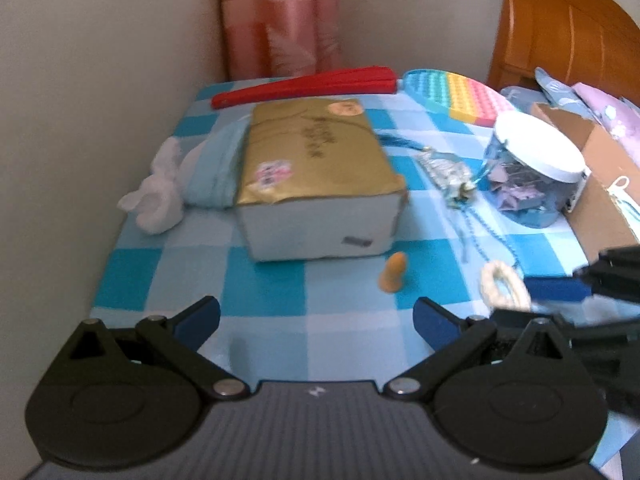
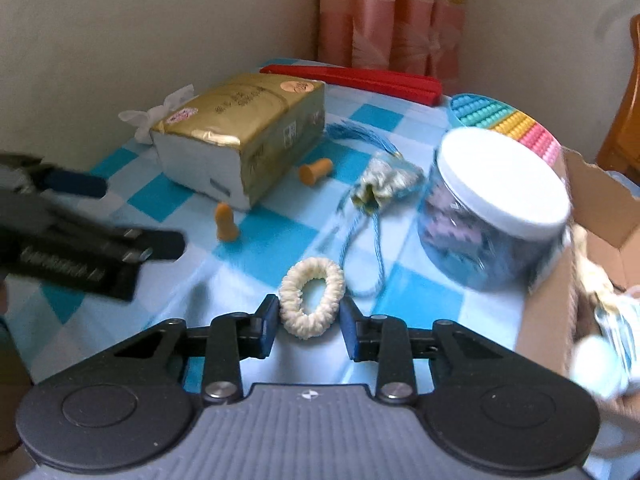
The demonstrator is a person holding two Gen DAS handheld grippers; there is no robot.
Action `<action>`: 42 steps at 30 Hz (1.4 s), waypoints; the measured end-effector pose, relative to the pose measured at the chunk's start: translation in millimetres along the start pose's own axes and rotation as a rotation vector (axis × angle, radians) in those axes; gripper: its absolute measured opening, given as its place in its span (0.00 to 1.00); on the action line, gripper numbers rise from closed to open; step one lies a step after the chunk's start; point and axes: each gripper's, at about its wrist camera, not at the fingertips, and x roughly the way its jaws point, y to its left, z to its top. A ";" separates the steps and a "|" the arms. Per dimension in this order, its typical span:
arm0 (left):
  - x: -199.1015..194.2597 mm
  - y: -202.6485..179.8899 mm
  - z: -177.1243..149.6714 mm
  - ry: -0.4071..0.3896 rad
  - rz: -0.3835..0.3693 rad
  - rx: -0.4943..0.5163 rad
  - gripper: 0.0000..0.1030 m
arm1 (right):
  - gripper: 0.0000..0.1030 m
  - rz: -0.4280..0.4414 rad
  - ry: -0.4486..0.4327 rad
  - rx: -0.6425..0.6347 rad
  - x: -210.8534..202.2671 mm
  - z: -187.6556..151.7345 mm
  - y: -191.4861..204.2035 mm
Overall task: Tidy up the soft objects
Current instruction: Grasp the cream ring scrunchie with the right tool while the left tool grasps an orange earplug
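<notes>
Scrunchie [image 2: 311, 299], cream, ruffled fabric ring: lies flat on the blue-checked tablecloth [image 2: 280, 236], directly ahead of the right gripper [image 2: 308, 326] and partly between its two blue-padded fingers. Fingers stand partly open, one on each side of the ring, neither clearly pressing it; nothing is held.

Handling, by estimate: very light, fully soft, elastic core under gathered cloth. It should crush flat under a pinch and spring back, with no risk of breakage. Best hold is across one side of the ring, pads closing on the bunched fabric, not spanning the whole hoop, which would buckle and could slip out.

Right gripper pose: low over the cloth, pointed forward and slightly downward, fingertips close to the surface. Cardboard box [image 2: 560, 280] sits to its right, already holding some pale soft items; likely destination. Clear jar with white lid [image 2: 500, 184] stands ahead and to the right, near the box. A blue tasselled cord [image 2: 360, 252] trails just beyond the scrunchie and could be caught in a careless pinch.

Left gripper [image 1: 316, 320]: fingers spread wide, empty, held above the cloth, aimed toward the gold tissue pack [image 1: 316, 176] ahead of it. From its view the scrunchie lies ahead and to the right, beside the right gripper's blue pad.

Other stock: two orange earplugs [image 2: 226, 222], near the tissue pack; white glove [image 1: 158, 192] and pale blue cloth [image 1: 218, 168] to the pack's left; red folded fan [image 1: 308, 86] and rainbow pop mat [image 1: 464, 96] beyond.
</notes>
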 end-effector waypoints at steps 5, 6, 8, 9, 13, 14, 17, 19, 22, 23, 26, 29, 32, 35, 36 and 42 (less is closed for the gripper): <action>6.8 -10.1 6.3 -0.007 -0.004 0.009 0.98 | 0.43 -0.007 -0.013 -0.014 -8.6 -12.3 1.7; 8.5 -10.6 7.5 -0.006 -0.003 0.006 0.97 | 0.44 -0.008 -0.016 -0.017 -9.2 -13.4 2.0; 12.5 -10.4 10.5 -0.006 0.006 -0.005 0.97 | 0.53 -0.015 -0.021 -0.020 -8.8 -14.0 2.5; 14.2 -10.0 12.2 -0.008 0.010 -0.012 0.97 | 0.54 -0.018 -0.023 -0.021 -8.7 -14.3 2.5; 19.3 -6.2 17.5 -0.015 0.022 -0.041 0.97 | 0.57 -0.010 -0.032 -0.020 -7.6 -14.3 1.4; 20.5 -4.6 18.2 -0.014 0.030 -0.050 0.97 | 0.57 -0.006 -0.033 -0.018 -7.4 -14.4 0.9; 20.1 2.3 17.9 -0.016 0.037 -0.075 0.97 | 0.59 0.001 -0.038 -0.014 -7.3 -15.6 0.7; 17.5 7.5 17.1 -0.022 0.048 -0.093 0.97 | 0.60 0.002 -0.041 -0.016 -7.4 -16.3 1.1; 14.5 15.8 13.7 -0.011 0.075 -0.107 0.97 | 0.60 0.006 -0.044 -0.017 -7.2 -16.8 0.8; 13.8 18.3 12.4 -0.008 0.080 -0.111 0.97 | 0.60 0.007 -0.044 -0.016 -7.0 -16.8 0.4; 10.5 24.4 7.0 0.000 0.090 -0.124 0.97 | 0.60 0.006 -0.046 -0.016 -7.1 -17.4 0.7; 6.3 23.1 3.8 -0.007 0.073 -0.106 0.97 | 0.61 0.007 -0.046 -0.017 -7.1 -17.5 0.7; 5.8 14.1 1.7 -0.008 0.045 -0.072 0.95 | 0.64 0.006 -0.047 -0.019 -7.2 -17.8 1.0; 8.1 5.0 0.5 -0.006 0.014 -0.073 0.83 | 0.68 -0.001 -0.046 -0.018 -6.8 -17.7 1.6; 9.9 2.0 0.6 0.000 0.004 -0.078 0.79 | 0.68 -0.002 -0.047 -0.020 -6.8 -17.8 1.8; 12.5 -11.6 1.2 -0.016 -0.008 -0.080 0.58 | 0.76 0.003 -0.050 -0.023 -6.1 -19.2 0.3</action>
